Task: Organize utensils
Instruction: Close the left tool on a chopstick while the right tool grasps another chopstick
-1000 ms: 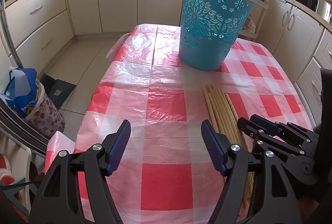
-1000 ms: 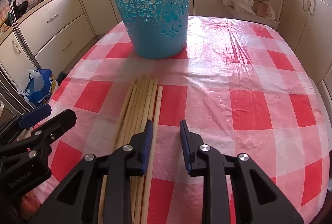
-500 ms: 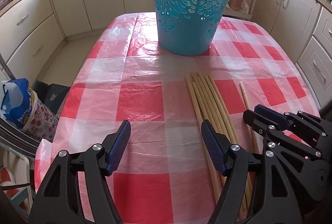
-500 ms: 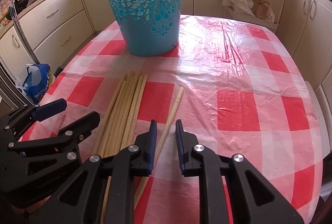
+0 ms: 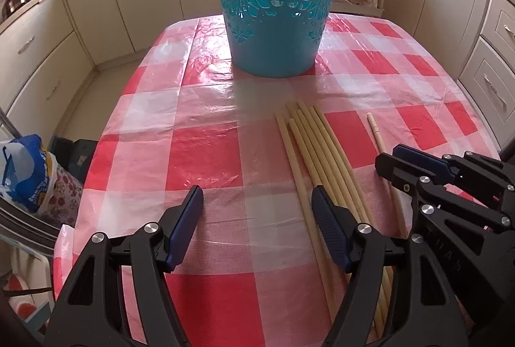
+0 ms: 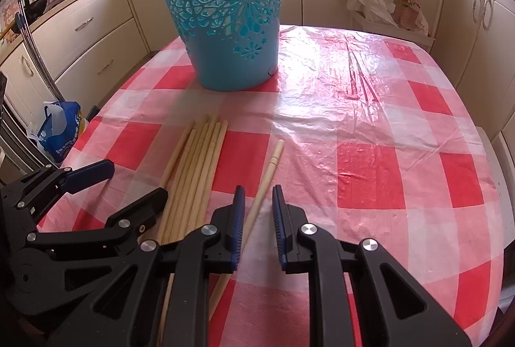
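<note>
Chopsticks lay on the checked tablecloth [image 6: 370,128], all placed here by the blue basket [image 6: 225,25], which stood upright at the far middle of the cloth; a bundle of chopsticks [image 6: 196,166] rested side by side on the near side of the basket, tips pointing roughly toward it but well short of its base; a single chopstick [image 6: 268,168] lay apart from the bundle, on the side away from the basket's left, slanting toward the basket likewise. Right gripper [image 6: 257,218] stood nearer than the basket with its blue pads narrowly parted either side of the single chopstick; a gap showed between the stick and each pad, so nothing was gripped. Left gripper [image 5: 257,218] hung nearer than the basket too, to the left of the bundle; its jaws were wide and closing slightly, with only bare cloth between them; its right finger overlapped the near part of the bundle in the left wrist view, though whether it touched the sticks could not be told. Cream cabinets [image 5: 48,63] ran behind and beside the basket; a blue and white bag [image 5: 25,173] sat on the floor, left of the basket and lower.
</note>
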Demonstrator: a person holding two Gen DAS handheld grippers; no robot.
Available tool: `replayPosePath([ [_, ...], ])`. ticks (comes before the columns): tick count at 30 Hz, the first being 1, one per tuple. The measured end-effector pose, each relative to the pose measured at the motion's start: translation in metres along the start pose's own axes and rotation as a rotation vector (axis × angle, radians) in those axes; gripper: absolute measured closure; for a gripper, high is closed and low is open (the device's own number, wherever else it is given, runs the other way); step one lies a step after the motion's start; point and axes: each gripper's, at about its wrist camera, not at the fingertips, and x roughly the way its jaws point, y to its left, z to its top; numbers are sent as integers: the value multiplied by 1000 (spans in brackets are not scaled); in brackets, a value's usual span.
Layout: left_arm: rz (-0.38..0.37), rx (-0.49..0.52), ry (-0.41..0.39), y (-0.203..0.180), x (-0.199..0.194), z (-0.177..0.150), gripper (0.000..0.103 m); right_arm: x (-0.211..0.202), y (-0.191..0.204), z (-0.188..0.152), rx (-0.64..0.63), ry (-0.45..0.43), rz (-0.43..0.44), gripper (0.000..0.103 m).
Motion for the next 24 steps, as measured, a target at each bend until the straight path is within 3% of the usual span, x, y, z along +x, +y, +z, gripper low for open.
replayPosePath([
  [4,-29,50,-9,-4,1,5,52,2,-1,4,0,9,7,84],
  [6,-53,80,-12,-6,2,8,72,4,-2,6,8,14,11,84],
  [9,-148,159,-33,-5,2,9,91,5,2,7,-27,20,22,85],
  [13,-251,241,-19,3,5,13,94,5,7,8,-98,36,38,91],
  [18,-297,249,25,16,7,19,95,9,1,15,-50,69,55,90],
  [21,-299,181,54,22,9,22,95,10,8,16,-79,72,32,90],
  [24,-249,192,61,15,9,22,95,10,16,14,-139,78,18,92],
])
